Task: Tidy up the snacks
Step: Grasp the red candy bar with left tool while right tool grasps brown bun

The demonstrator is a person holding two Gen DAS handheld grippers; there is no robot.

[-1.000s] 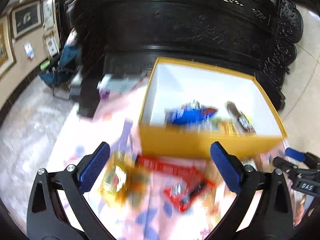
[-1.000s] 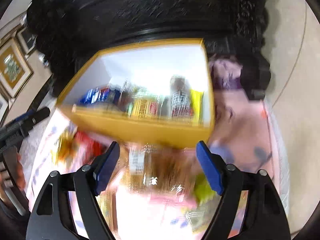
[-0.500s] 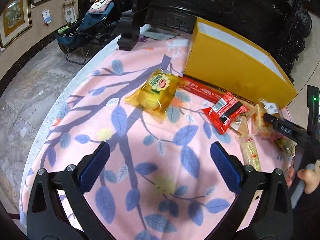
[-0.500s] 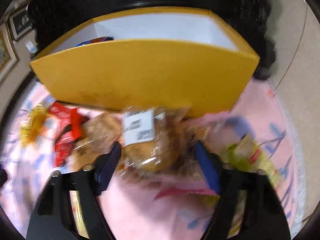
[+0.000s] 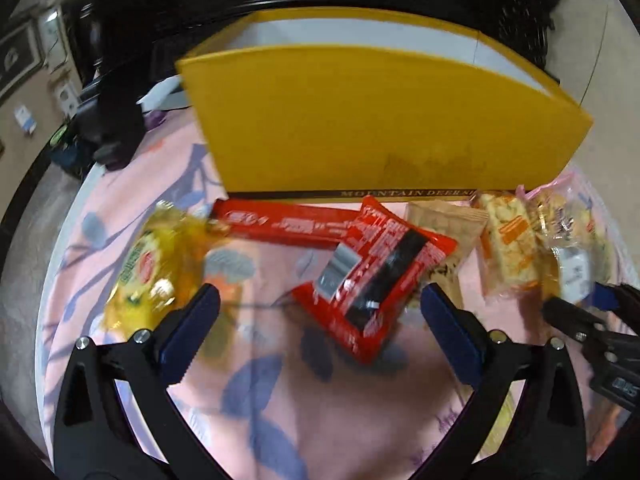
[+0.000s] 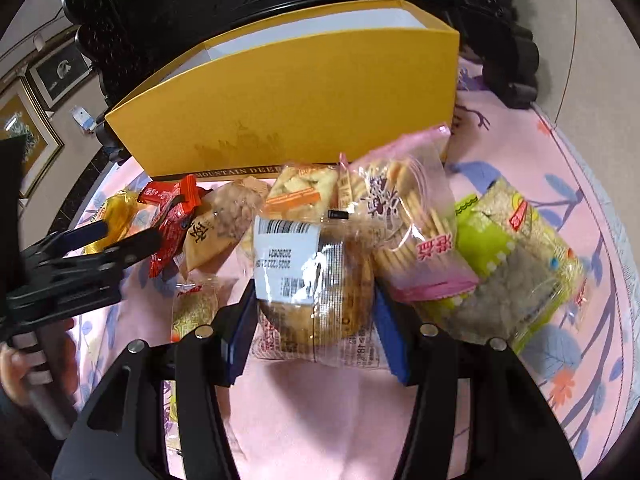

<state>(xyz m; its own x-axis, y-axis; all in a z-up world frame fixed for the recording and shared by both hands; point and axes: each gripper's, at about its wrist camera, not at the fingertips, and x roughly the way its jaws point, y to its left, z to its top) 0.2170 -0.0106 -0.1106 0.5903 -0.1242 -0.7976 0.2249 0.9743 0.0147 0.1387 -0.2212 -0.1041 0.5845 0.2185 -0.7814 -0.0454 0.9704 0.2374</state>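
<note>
- My right gripper [image 6: 314, 322] is clenched on one clear-wrapped round cake [image 6: 316, 280].
- My left gripper [image 5: 320, 320] gapes over two red packets [image 5: 372, 272].
- One yellow cardboard box [image 5: 360, 120] behind.

The right hand-held gripper [image 6: 314, 330] tilts steeply down toward the counter [image 6: 320, 420]; its jaws have just been closing, and both blue pads [image 6: 390, 334] now press on a clear-wrapped pastry packet [image 6: 316, 280]. The left hand-held gripper [image 5: 320, 322] also angles downward with jaws spread wide, nothing clamped. A hand [image 6: 24, 364] grips its handle.
</note>
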